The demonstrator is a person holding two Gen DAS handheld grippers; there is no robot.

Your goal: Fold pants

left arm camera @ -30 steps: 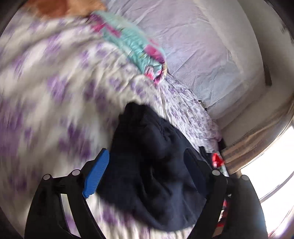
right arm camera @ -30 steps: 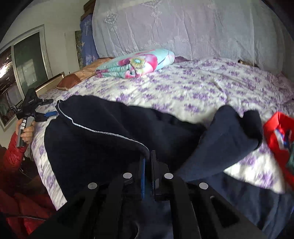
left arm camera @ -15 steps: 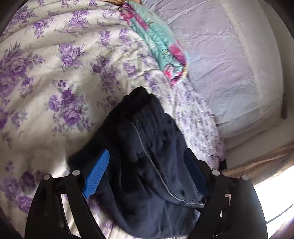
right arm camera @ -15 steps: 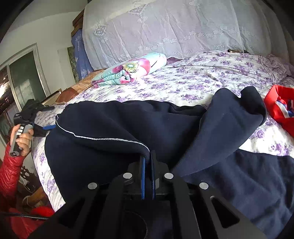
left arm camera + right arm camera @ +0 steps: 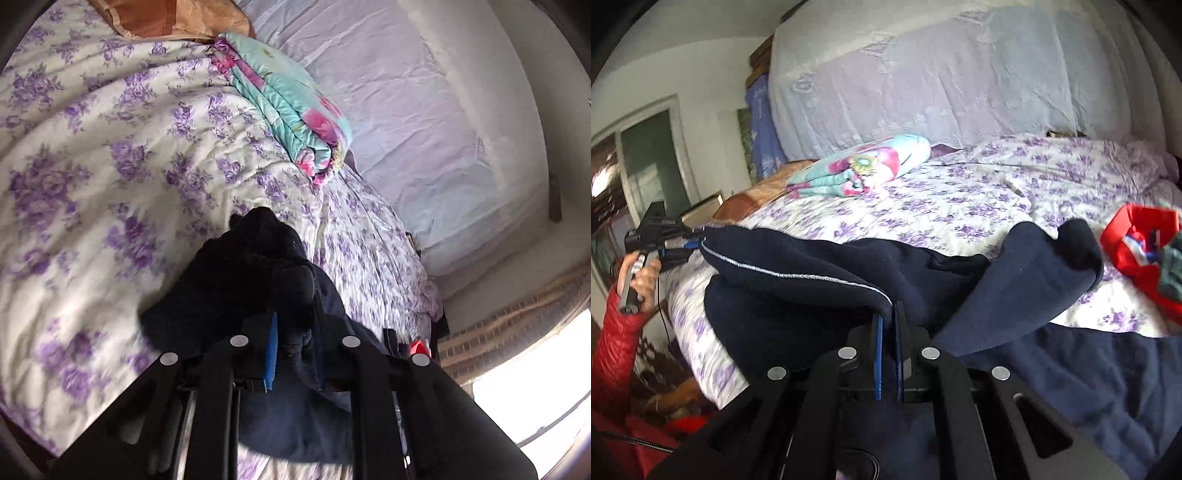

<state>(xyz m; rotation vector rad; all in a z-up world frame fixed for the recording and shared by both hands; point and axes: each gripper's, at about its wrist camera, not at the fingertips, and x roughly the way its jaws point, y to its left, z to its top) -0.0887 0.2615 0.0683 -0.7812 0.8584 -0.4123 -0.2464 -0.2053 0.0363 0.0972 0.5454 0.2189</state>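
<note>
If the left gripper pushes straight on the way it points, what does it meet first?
The left gripper is shut on the pants; their bunched fabric lies directly ahead, then probably the bedspread. Depth is unclear.

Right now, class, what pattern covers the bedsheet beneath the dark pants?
Purple flowers on white bedsheet, clearest in the left wrist view.

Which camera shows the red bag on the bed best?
The right wrist view: the red bag sits open on the floral bedspread at the right edge, with cloth inside it. The left wrist view catches only a small red sliver behind the dark pants.
</note>
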